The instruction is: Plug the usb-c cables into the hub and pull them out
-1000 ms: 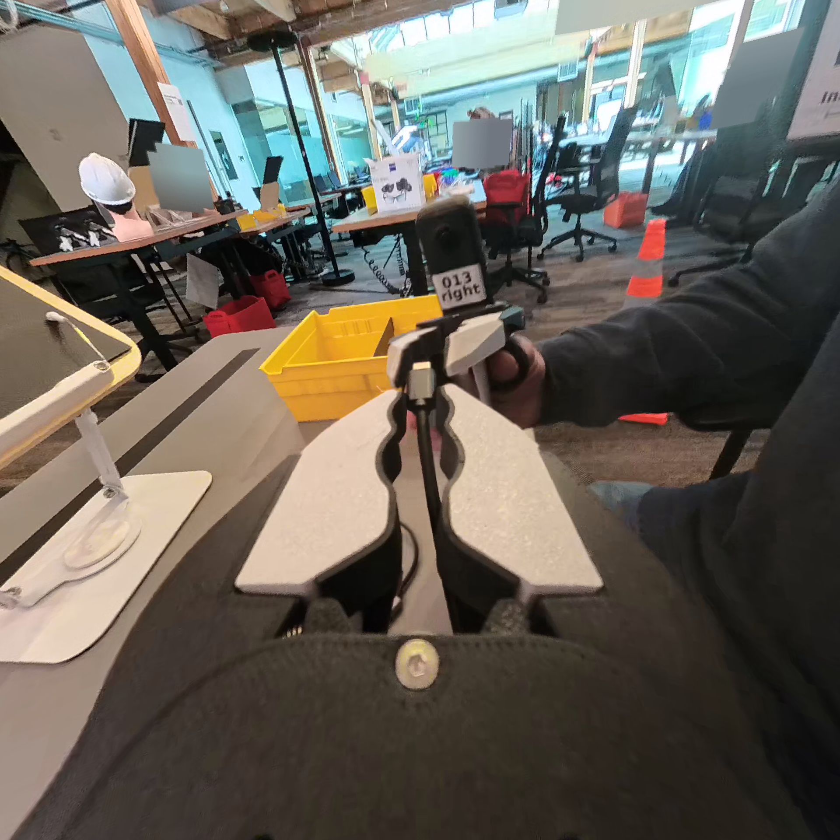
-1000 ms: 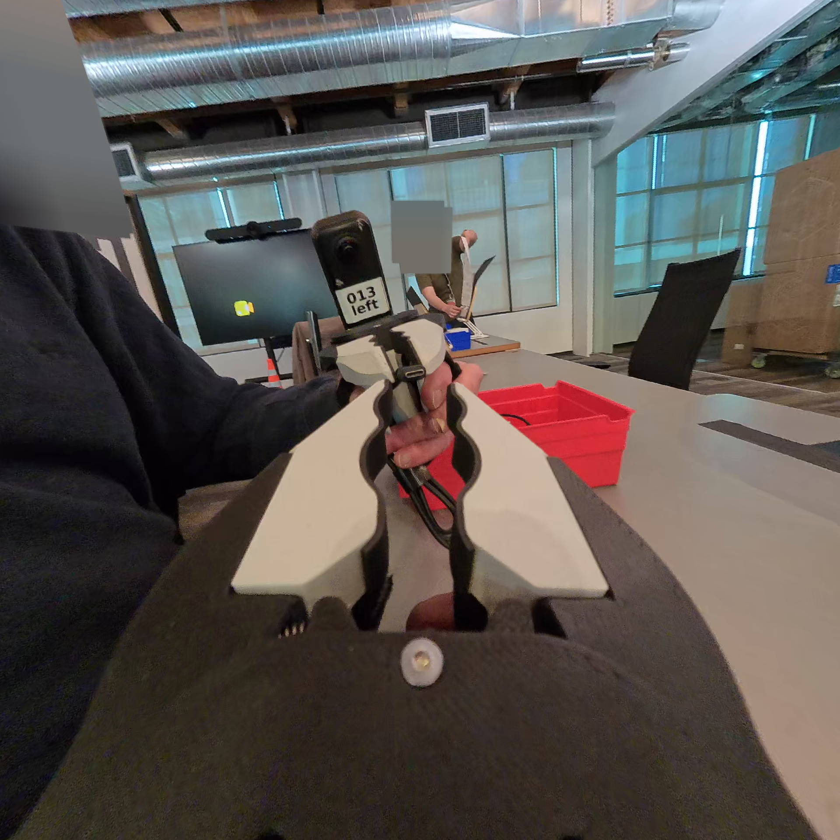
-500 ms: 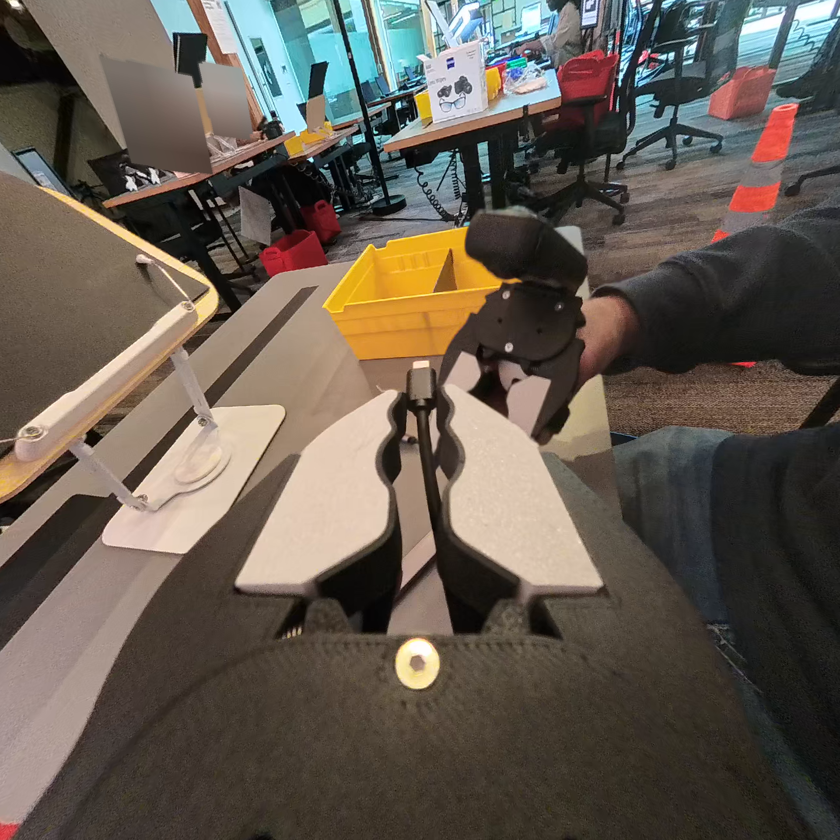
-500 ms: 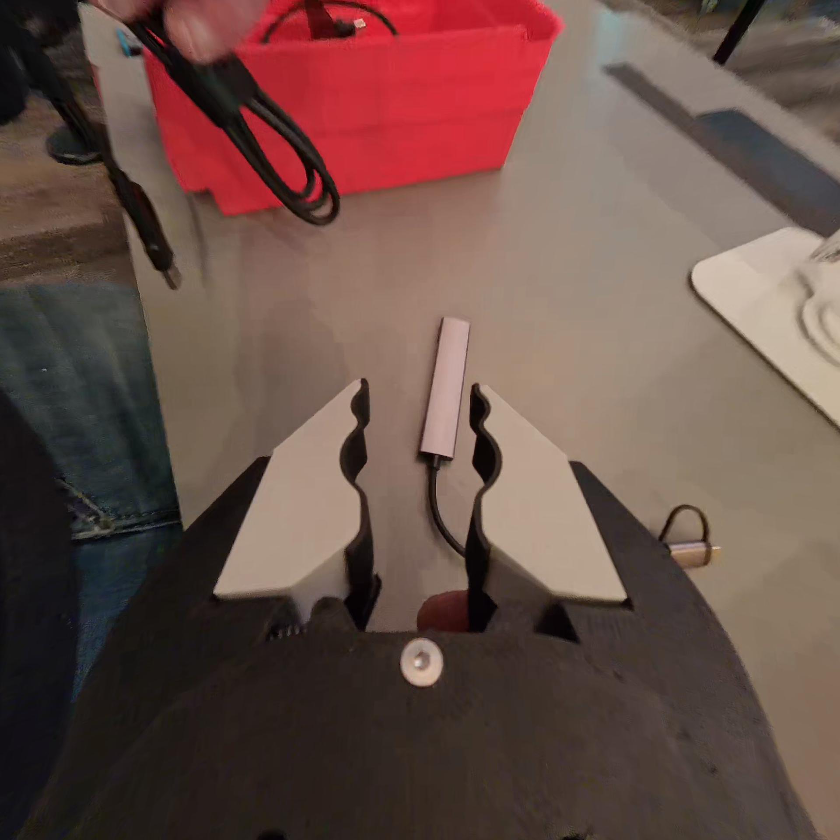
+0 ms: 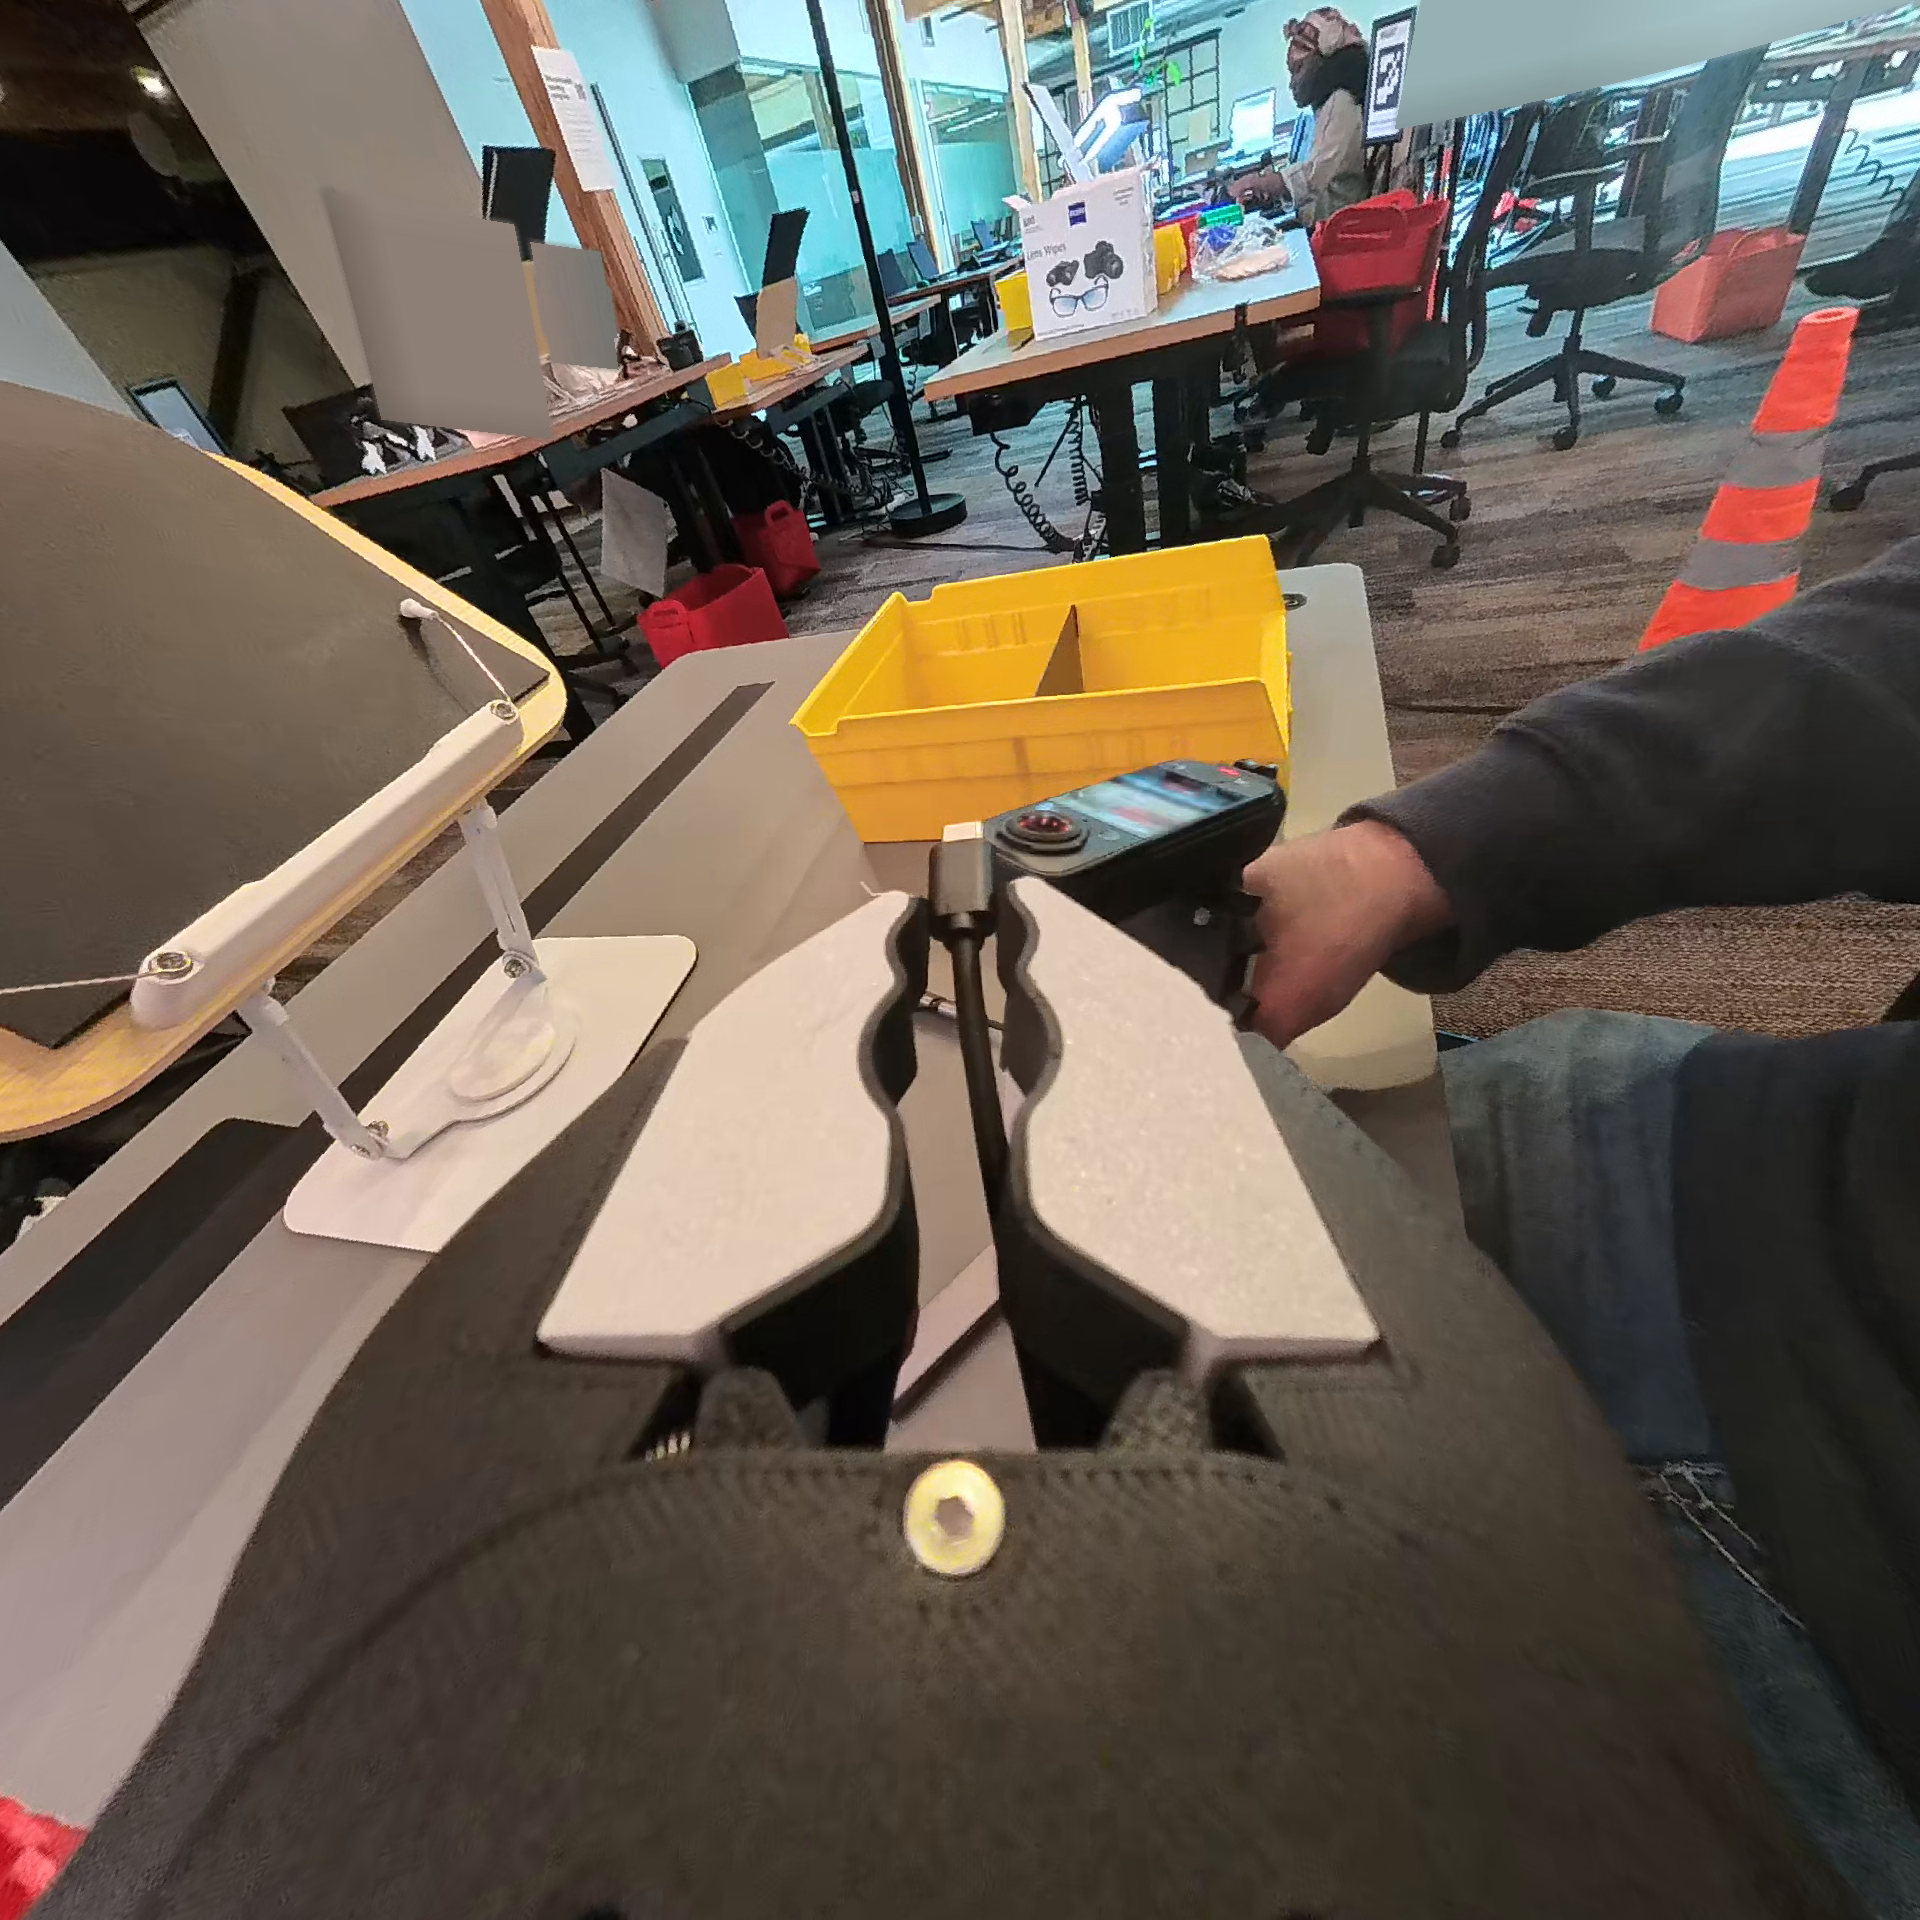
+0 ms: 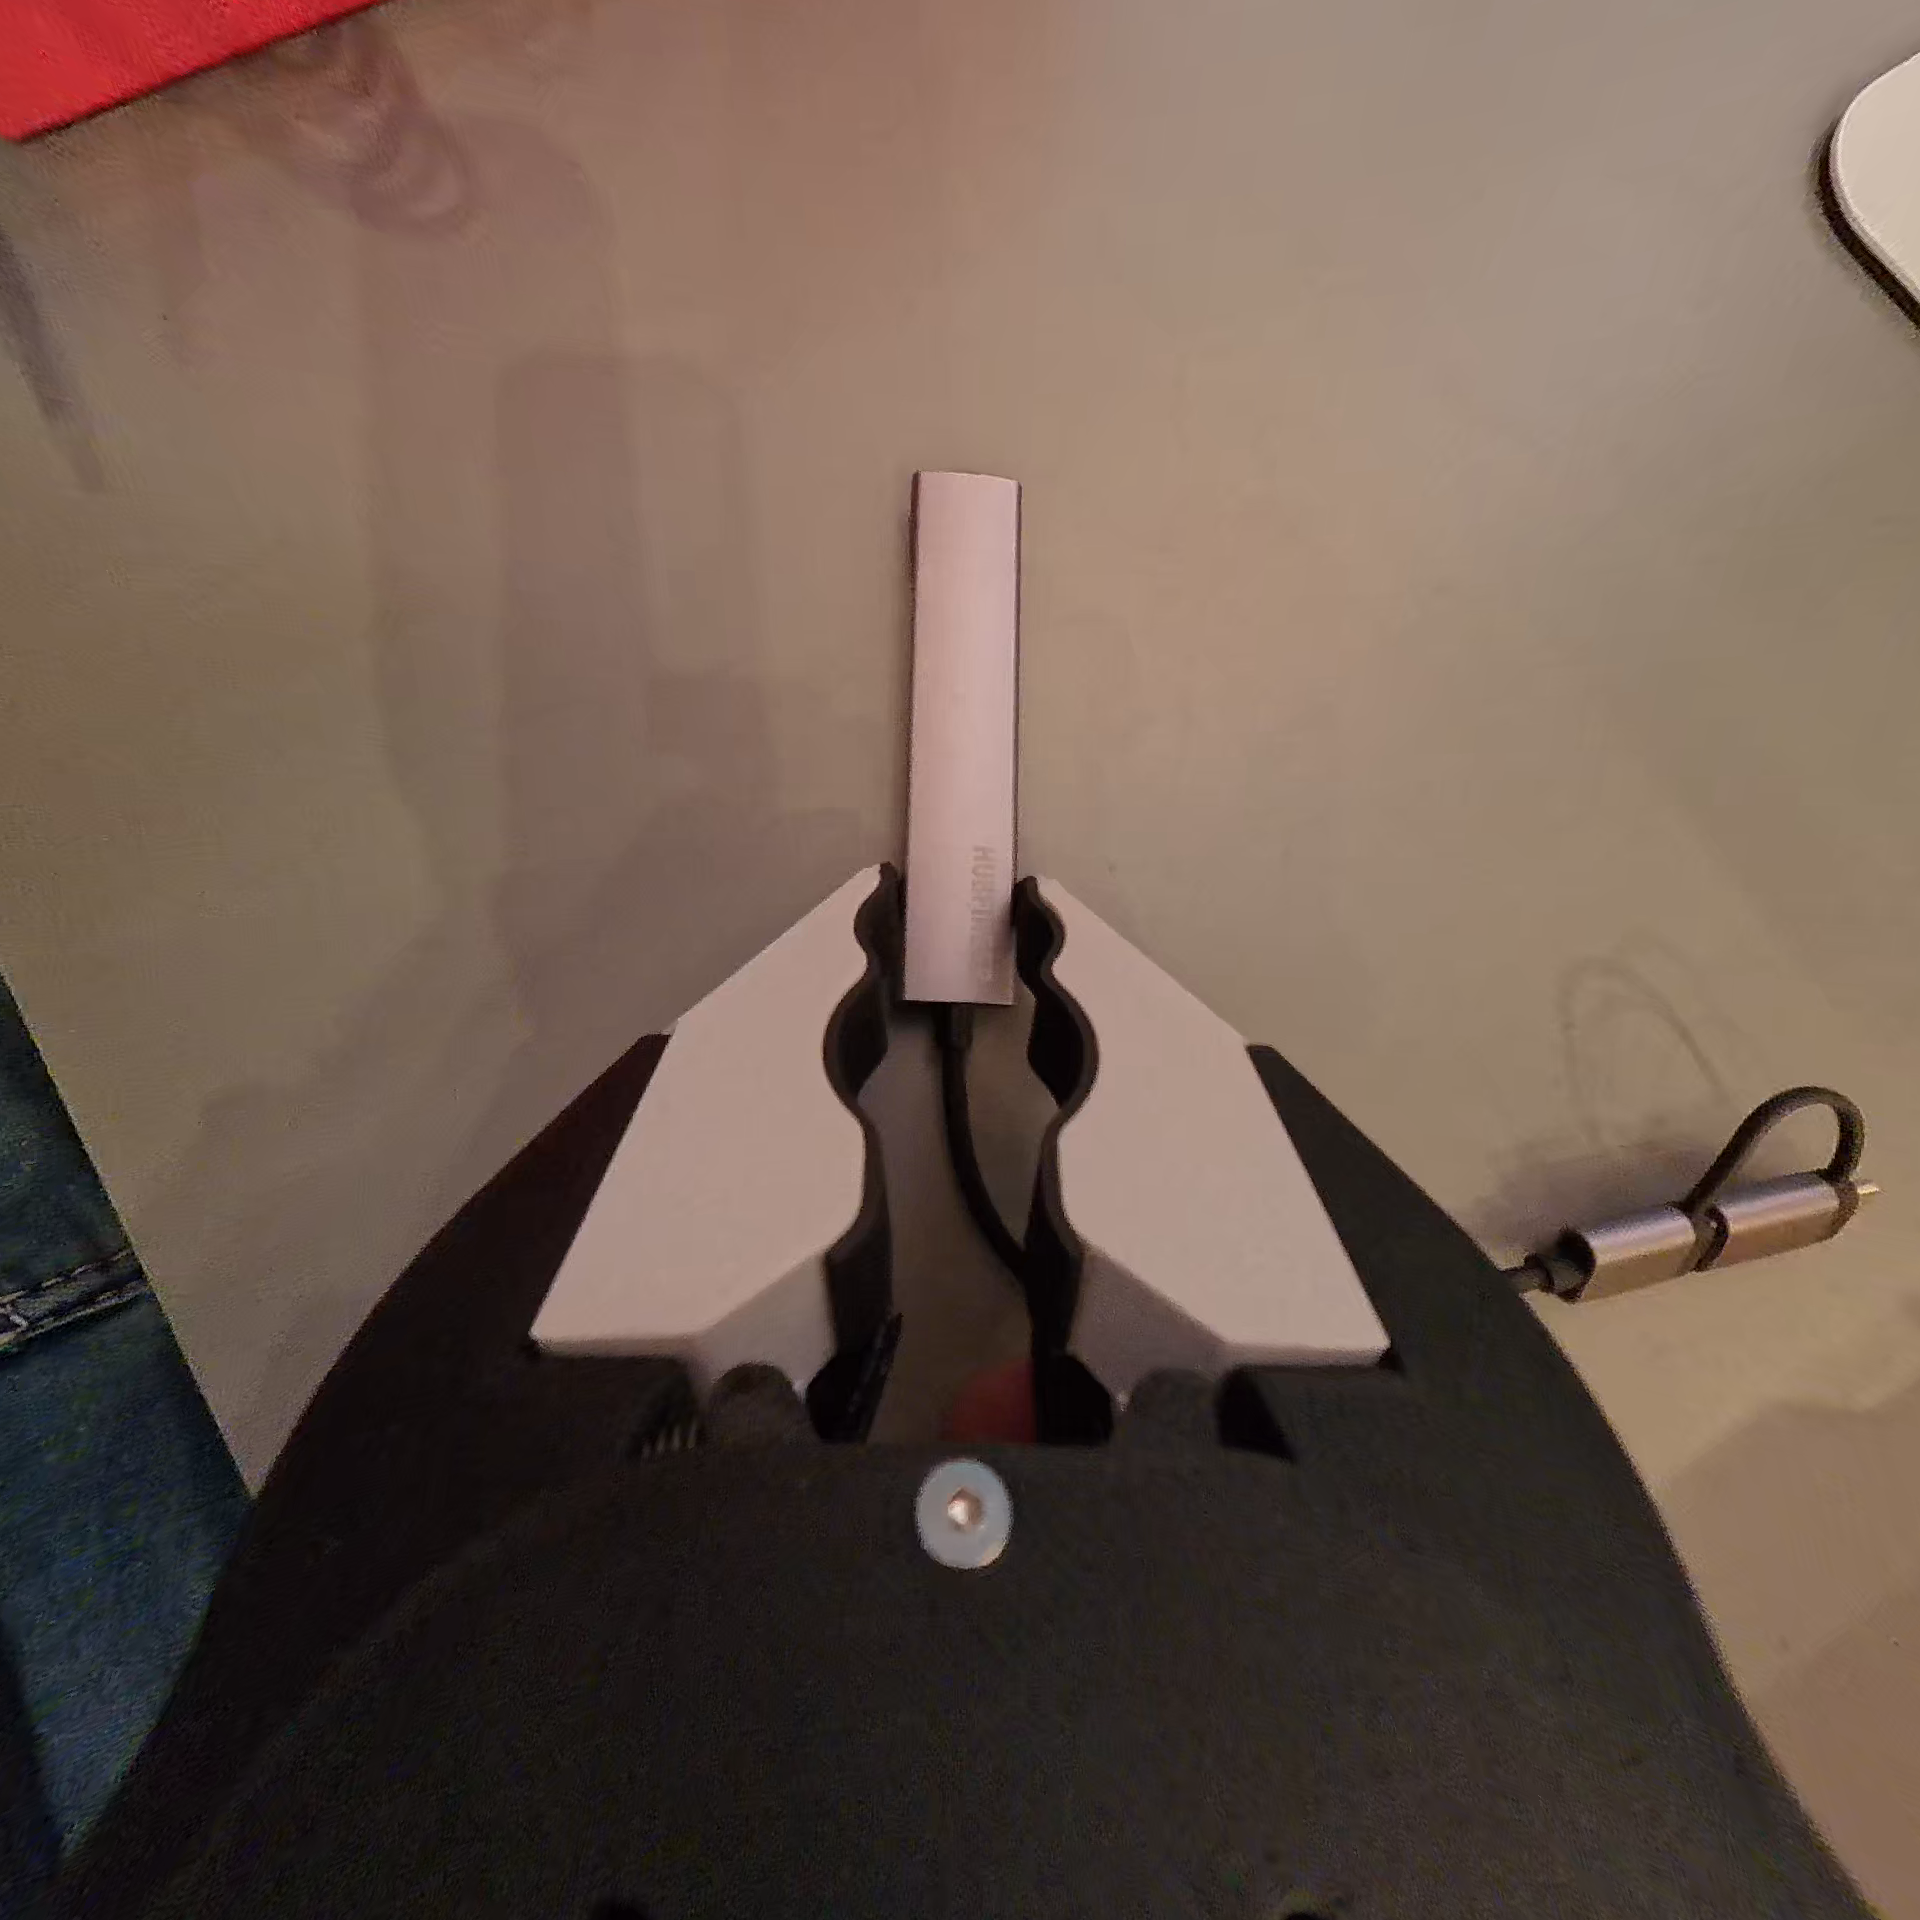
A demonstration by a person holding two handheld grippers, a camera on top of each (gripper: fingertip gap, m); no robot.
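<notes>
Left gripper [image 5: 961,914]: jaws closed on the black usb-c cable [image 5: 975,1039], plug pointing to 12 o'clock.
Right gripper [image 6: 956,894]: jaws straddling the hub's near end, squeeze uncertain.
Hub [image 6: 961,727]: flat on the table [image 6: 1351,520], long axis 6-to-12, right gripper nearest.

Small embossed lettering runs lengthwise along the near end of the grey hub [image 6: 961,727], rt wrist view; words not given here. Left wrist view: white carton [image 5: 1086,260] on a far desk has a logo, printed lines and pics of glasses and a camera. White paper sheet [image 5: 574,114] on the wooden post carries print, too small to read. Black-and-white coded marker sign [image 5: 1392,62] top rt. Camera screen [image 5: 1143,805] by the yellow bin is lit, content too blurred to read.
</notes>
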